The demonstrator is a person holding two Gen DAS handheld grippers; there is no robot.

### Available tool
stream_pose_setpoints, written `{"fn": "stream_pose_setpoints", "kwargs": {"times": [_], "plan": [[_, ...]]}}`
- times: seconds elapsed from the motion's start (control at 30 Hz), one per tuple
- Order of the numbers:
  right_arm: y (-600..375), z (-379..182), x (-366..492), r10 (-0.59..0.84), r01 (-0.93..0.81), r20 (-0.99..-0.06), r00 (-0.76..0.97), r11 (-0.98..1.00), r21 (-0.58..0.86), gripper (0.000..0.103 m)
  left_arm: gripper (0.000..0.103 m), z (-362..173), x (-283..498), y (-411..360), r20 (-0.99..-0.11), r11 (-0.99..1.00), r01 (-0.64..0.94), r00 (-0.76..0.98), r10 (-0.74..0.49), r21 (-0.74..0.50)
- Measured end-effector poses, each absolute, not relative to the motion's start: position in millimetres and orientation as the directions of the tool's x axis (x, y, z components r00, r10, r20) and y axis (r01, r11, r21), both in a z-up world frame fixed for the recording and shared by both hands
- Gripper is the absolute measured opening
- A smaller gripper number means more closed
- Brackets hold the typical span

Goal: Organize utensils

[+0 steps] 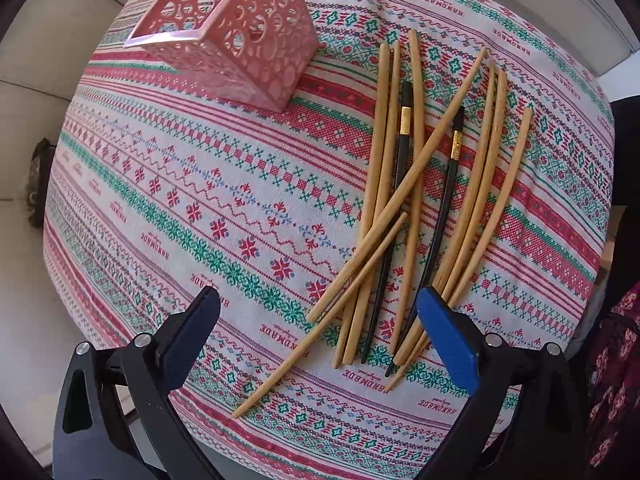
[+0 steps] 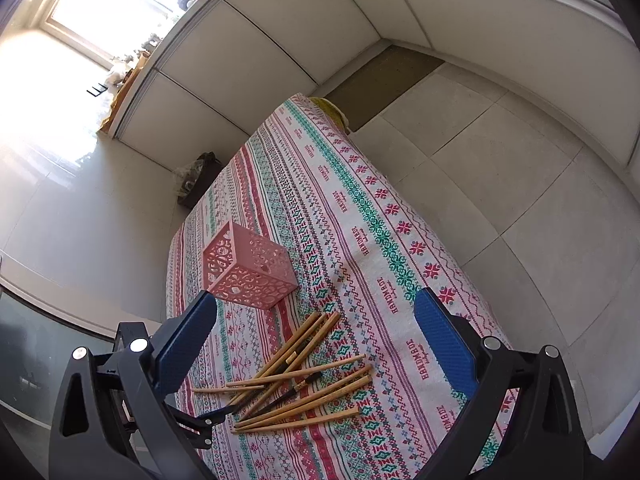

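Several bamboo chopsticks [image 1: 416, 184] lie in a loose crossed pile on the patterned tablecloth [image 1: 192, 184], with two black chopsticks [image 1: 402, 152] with gold bands among them. My left gripper [image 1: 318, 300] points down over the near ends of the pile, open, with nothing between its blue pads; its right finger [image 1: 444, 332] hangs over some stick ends. A pink perforated holder [image 1: 240, 36] stands at the upper left, apart from the pile. In the right wrist view my right gripper [image 2: 316, 300] is open and empty above the cloth, with the chopsticks [image 2: 304, 380] below it and the holder [image 2: 248, 272] just beyond.
The cloth-covered table [image 2: 360, 208] is narrow, with tiled floor on both long sides. A dark bag [image 2: 196, 176] sits on the floor by the far left corner. A person's patterned clothing [image 1: 616, 368] shows at the right edge. A yellow item [image 2: 328, 106] lies at the table's far end.
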State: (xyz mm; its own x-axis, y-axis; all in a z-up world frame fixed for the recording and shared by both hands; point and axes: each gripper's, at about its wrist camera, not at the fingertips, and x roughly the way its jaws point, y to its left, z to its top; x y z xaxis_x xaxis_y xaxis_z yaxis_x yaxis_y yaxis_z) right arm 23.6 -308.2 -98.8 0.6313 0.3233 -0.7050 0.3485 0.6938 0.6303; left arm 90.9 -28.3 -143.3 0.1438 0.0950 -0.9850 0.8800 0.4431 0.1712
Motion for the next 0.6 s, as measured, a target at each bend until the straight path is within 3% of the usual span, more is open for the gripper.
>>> {"fn": "stream_pose_setpoints", "kwargs": {"times": [0.1, 0.27, 0.43, 0.6], "plan": [[-311, -104, 28, 0.331, 0.370, -0.710, 0.621, 0.675, 0.639, 0.096, 0.060, -137, 98, -36, -0.991, 0.427, 0.895, 0.122, 0.048, 0.130], [-305, -109, 35, 0.359, 0.373, -0.709, 0.607, 0.660, 0.652, 0.096, 0.057, -134, 104, -34, -0.993, 0.411, 0.905, 0.112, 0.022, 0.111], [-299, -112, 39, 0.367, 0.379, -0.713, 0.597, 0.655, 0.654, 0.096, 0.028, -136, 80, -37, -0.996, 0.347, 0.935, 0.084, -0.017, 0.073], [-313, -114, 33, 0.340, 0.418, -0.714, 0.612, 0.628, 0.657, 0.096, 0.026, -139, 68, -67, -0.991, 0.349, 0.932, 0.124, -0.055, 0.098]]}}
